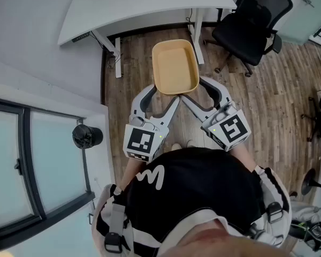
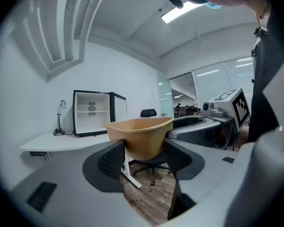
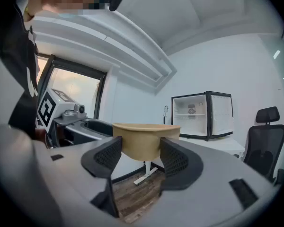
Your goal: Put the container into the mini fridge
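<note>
mini fridge (image 2: pixel 92 119) on desk (image 2: pixel 61 141) (container (image 2: pixel 139 136) in front)

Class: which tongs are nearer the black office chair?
The right tongs, gripping the container corner toward the office chair; the left tongs grip the opposite corner.

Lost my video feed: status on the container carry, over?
Left tool and right tool both clamped on container, held mid-air. Mini fridge on desk ahead, door open. Office chair beside desk.
</note>
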Tool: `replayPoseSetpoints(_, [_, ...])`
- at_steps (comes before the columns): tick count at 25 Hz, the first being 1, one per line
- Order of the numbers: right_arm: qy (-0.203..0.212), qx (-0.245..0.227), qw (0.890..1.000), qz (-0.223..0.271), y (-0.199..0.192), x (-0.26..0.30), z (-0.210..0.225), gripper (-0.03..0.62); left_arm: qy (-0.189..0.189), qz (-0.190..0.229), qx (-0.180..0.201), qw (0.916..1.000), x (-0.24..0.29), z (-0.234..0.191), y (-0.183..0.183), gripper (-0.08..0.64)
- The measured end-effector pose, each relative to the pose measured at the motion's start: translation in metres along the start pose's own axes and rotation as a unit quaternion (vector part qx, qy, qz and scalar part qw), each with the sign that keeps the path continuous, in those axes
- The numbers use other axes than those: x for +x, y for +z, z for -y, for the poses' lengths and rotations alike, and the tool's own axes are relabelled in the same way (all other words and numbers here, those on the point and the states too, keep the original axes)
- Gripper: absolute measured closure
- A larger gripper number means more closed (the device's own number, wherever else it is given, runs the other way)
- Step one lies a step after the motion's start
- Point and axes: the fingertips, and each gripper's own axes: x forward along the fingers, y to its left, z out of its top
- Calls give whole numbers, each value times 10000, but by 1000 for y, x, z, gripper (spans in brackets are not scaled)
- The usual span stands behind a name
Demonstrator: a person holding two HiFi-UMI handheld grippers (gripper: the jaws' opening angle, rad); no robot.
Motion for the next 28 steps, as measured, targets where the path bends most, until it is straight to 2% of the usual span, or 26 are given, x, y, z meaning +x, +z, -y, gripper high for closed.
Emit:
replayPoseSetpoints(12, [-38,98,9999,-133,-2,0,0,327,5,-38,17,10000,-1,-1,1,300])
replayPoseSetpoints(15, [-78,55,9999,-88,1,0,0,327,-29,-77,-92,9999,-1,0,4,299])
replayPoseSetpoints(19, [-133,101,9999,31,-3,-4,-17,327,-80,12,22,10000,-16,4,-5,301])
replayPoseSetpoints(22, [-192,212,9996,44,-9,-7,-30,327,-91,-56,-52,9999,-30,6,-10,301])
replayPoseSetpoints(25, [-166,132,9998,65,-12,-7,-40,327,-103,-67,-43,9999,-39,7,-16,299])
replayPoseSetpoints(28, [-236,169,9996,-70,-12,-6,-42,327,-104,-42,-80,9999,-42,5,-16,301])
